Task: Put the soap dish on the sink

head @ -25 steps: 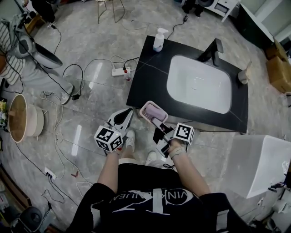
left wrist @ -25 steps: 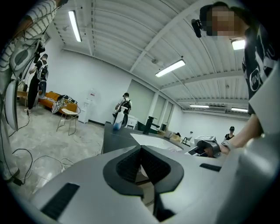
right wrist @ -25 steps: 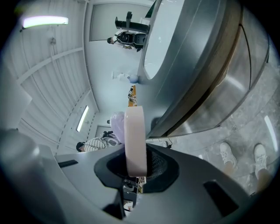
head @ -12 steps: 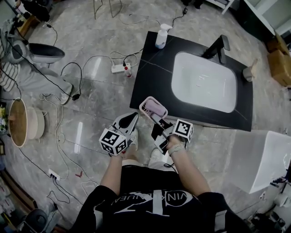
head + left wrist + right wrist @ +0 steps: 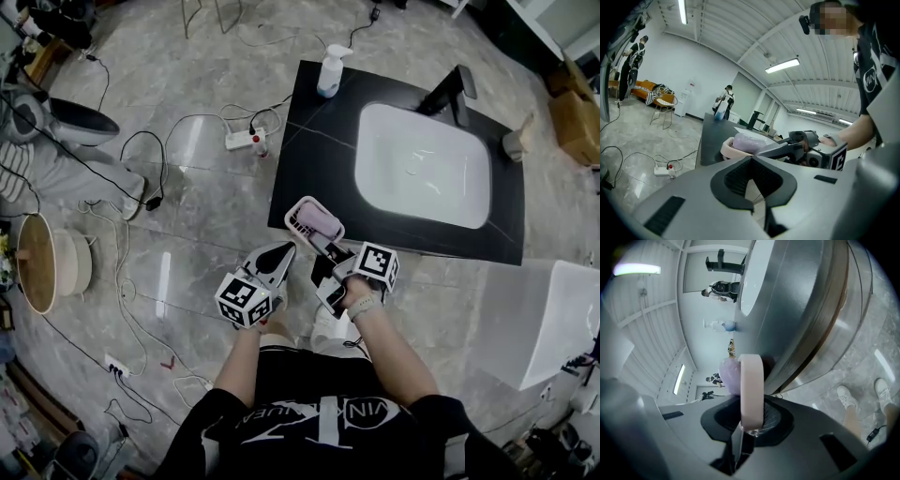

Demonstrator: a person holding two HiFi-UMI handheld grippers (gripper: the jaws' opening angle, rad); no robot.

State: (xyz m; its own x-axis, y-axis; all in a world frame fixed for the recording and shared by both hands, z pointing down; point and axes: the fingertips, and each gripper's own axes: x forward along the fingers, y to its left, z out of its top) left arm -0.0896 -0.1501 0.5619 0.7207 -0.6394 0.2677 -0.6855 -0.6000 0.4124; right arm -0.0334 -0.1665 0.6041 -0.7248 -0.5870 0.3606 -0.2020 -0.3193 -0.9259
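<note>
A pink soap dish (image 5: 314, 220) with a purple soap bar in it hangs just off the front left corner of the black counter (image 5: 309, 141). My right gripper (image 5: 325, 246) is shut on the dish's near rim. The right gripper view shows that rim (image 5: 751, 390) edge-on between the jaws, with the soap (image 5: 729, 376) behind it. The white sink basin (image 5: 424, 164) lies further right in the counter. My left gripper (image 5: 277, 255) is shut and holds nothing, close beside the right one. In the left gripper view the dish (image 5: 740, 143) sits just ahead, over the counter edge.
A black faucet (image 5: 448, 94) stands at the basin's far side and a pump bottle (image 5: 328, 70) at the counter's far left corner. A power strip (image 5: 246, 139) and cables lie on the floor to the left. A white box (image 5: 553, 319) stands at the right.
My left gripper has sunk and drifted right, closer to the right gripper. The right gripper has carried the dish slightly toward the counter's corner, still gripped.
</note>
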